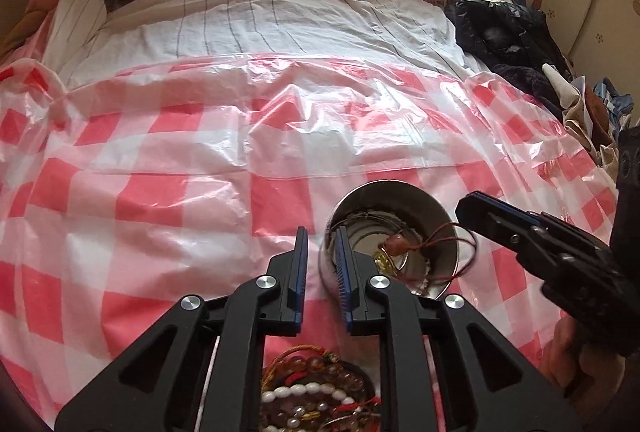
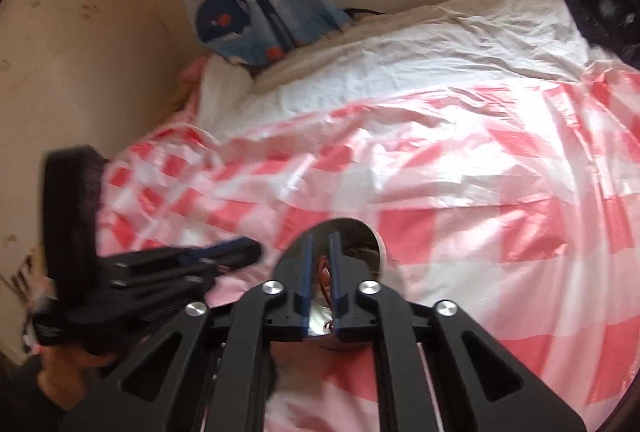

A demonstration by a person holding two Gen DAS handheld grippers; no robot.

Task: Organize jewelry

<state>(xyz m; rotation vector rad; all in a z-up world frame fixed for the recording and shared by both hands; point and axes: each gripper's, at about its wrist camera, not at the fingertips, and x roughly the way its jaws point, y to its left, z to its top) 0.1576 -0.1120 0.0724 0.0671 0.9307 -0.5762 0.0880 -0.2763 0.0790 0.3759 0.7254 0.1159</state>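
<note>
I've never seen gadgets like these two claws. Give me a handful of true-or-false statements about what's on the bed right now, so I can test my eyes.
1. A metal bowl sits on the red-and-white checked plastic sheet. True.
2. The bowl is empty. False: a red-brown cord with a bead and a gold-coloured piece lie in it.
3. A pile of beaded bracelets lies below the left gripper. True.
4. The left gripper is holding a white bead strand. False: nothing shows between its fingers, which stand apart beside the bowl.
5. The right gripper points toward the bowl. True.
6. The plastic sheet covers the whole bed. False: white striped bedding shows beyond it.
</note>
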